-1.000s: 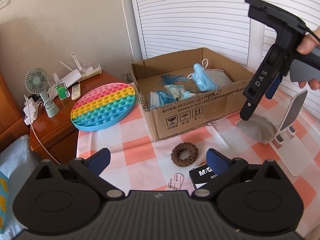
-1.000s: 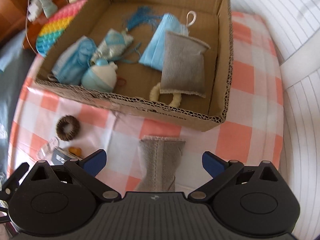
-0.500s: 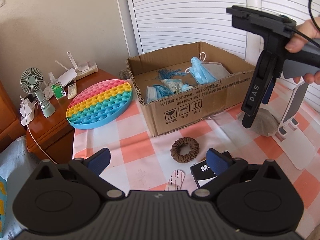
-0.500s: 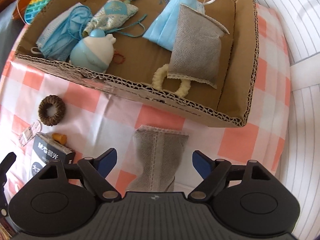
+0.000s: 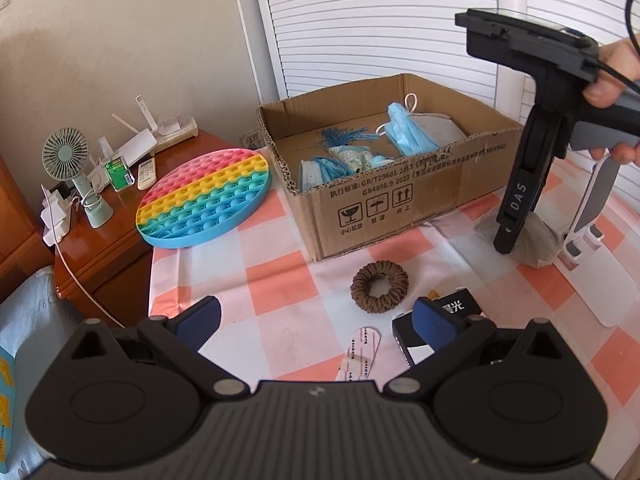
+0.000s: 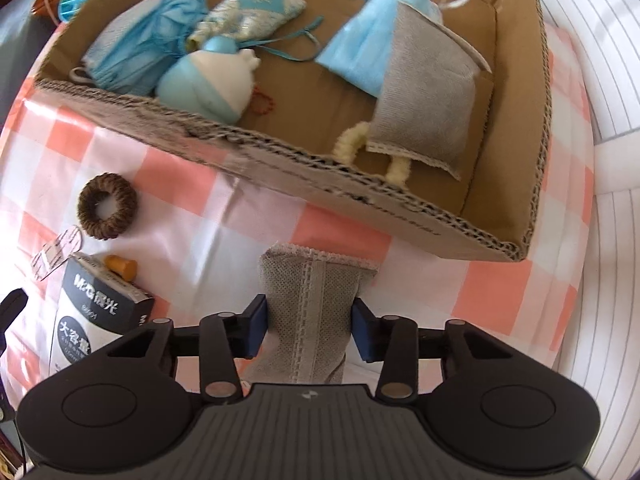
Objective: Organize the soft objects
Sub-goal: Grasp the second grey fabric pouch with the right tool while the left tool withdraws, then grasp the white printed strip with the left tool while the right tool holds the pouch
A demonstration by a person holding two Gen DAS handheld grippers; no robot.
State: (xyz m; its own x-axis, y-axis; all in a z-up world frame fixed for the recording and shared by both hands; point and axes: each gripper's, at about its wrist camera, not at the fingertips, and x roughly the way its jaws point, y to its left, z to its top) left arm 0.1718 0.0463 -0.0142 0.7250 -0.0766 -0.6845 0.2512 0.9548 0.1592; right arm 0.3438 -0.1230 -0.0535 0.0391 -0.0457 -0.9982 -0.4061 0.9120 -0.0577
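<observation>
A grey fabric pouch (image 6: 316, 280) lies on the checked tablecloth just in front of the cardboard box (image 6: 400, 224). My right gripper (image 6: 309, 328) points straight down over it, jaws closing, with a pad touching each side of the pouch. The left wrist view shows that gripper (image 5: 508, 240) standing on the pouch (image 5: 536, 240). Inside the box lie blue masks (image 6: 360, 48), a second grey pouch (image 6: 428, 92), a blue-and-white soft toy (image 6: 208, 84) and a cream hair tie (image 6: 352, 140). A brown hair tie (image 5: 379, 287) rests ahead of my left gripper (image 5: 316, 314), which is open and holds nothing.
A black M&G box (image 6: 100, 312), a small orange cap (image 6: 122, 268) and a clear plastic strip (image 5: 360, 352) lie near the brown hair tie. A rainbow pop-it disc (image 5: 204, 200) overhangs the table's left edge. A white phone stand (image 5: 592, 216) rises right of the pouch.
My right gripper has come down over the grey pouch and its jaws have closed from wide open to the pouch's sides. The left gripper has stayed put.
</observation>
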